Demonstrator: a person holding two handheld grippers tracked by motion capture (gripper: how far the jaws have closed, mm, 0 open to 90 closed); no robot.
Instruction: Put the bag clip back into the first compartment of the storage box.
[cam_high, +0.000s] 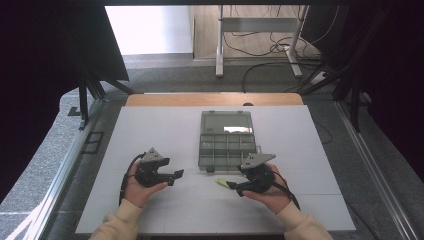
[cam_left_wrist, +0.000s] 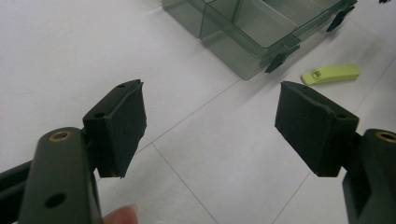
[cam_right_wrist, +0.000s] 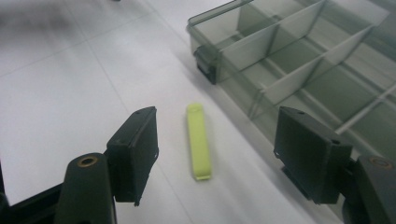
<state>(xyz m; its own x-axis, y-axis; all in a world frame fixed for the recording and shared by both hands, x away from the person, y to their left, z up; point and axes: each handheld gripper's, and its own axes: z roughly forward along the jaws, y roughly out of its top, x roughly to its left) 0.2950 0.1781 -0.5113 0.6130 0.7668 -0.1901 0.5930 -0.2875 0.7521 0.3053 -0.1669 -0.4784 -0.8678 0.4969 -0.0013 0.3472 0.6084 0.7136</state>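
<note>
At the near edge of the white table (cam_high: 150, 125), two cream sleeves come in from below, each hand carrying a gripper. The left gripper (cam_high: 176, 176) rests in the left hand at the near left, pointing right across the table; its jaws stand wide apart and released, with nothing but bare table between the pads (cam_left_wrist: 126, 126). A fingertip (cam_left_wrist: 122, 215) shows at the bottom of the left gripper view.

The right gripper (cam_high: 234, 187) sits in the right hand at the near centre-right, pointing left. Its jaws are also spread and released, holding nothing. In the right gripper view the small yellow-green clip (cam_right_wrist: 199, 141) lies flat on the table in the gap between the two pads (cam_right_wrist: 140, 151), touching neither. Seen from above, the clip (cam_high: 221, 183) lies just left of that gripper's tips and just in front of the box's near wall, apart from it.

Farther off, at the table's middle, stands an open translucent grey organiser box (cam_high: 226, 149), its tray split into several compartments by dividers, with dark latches (cam_left_wrist: 278, 59) on the near wall. Its lid (cam_high: 226, 123) lies folded back on the far side. Beyond the table, cables (cam_high: 280, 47) trail over the floor around the metal legs (cam_high: 219, 40) of a frame.
</note>
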